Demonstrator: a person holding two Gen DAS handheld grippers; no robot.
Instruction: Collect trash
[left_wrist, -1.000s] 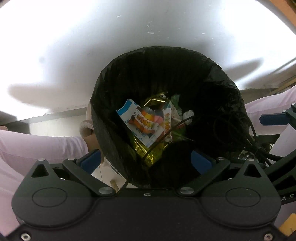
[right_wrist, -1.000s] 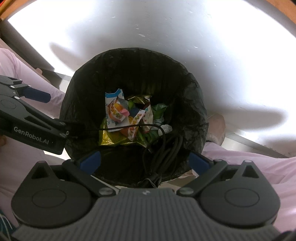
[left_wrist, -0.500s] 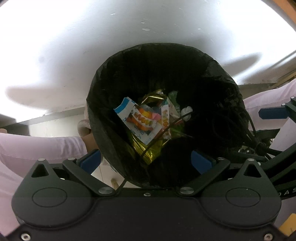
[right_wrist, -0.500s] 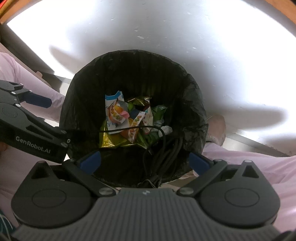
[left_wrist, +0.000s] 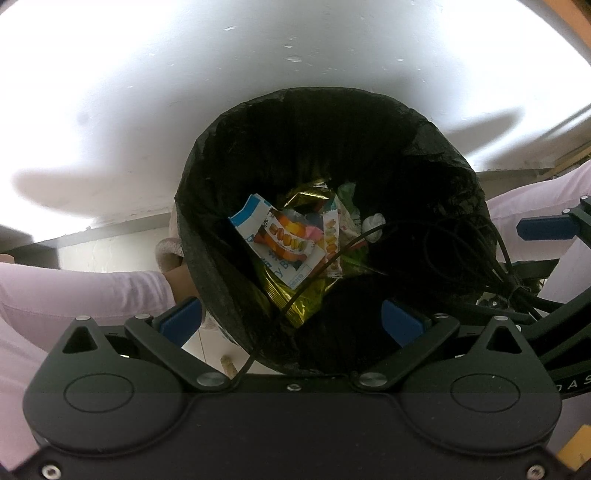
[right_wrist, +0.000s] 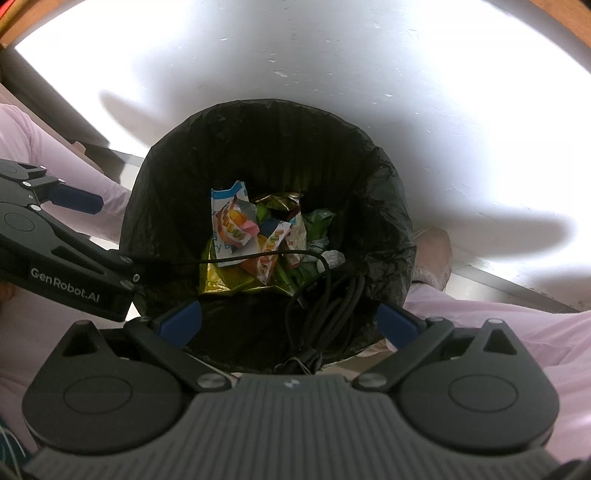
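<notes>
Both claws hang over the mouth of the bin, looking straight down into it. Left gripper (left_wrist: 291, 317): blue-padded fingers (left_wrist: 181, 320) spread wide, nothing between them. Right gripper (right_wrist: 289, 320): same, fingers (right_wrist: 397, 320) apart and empty. From the right wrist view the left gripper's body sits off to the left edge, just beside the bin.

Black cables: one thin cable (left_wrist: 314, 284) runs from the left gripper across the bin opening; a thicker bundle of cables (right_wrist: 328, 299) droops over the near rim.

The bin itself carries a black trash bag (right_wrist: 173, 206) folded over its rim (left_wrist: 207, 147). The trash lies at the bottom: a white-and-blue snack wrapper (left_wrist: 258, 218) printed with macarons, a gold foil wrapper (left_wrist: 291, 299) under it, a green wrapper (right_wrist: 321, 221) to the right, a small white crumpled scrap (left_wrist: 373, 223).

Either side of the bin, legs in pale pink trousers (right_wrist: 498, 325). Beyond, a bright white floor (left_wrist: 184, 92).
</notes>
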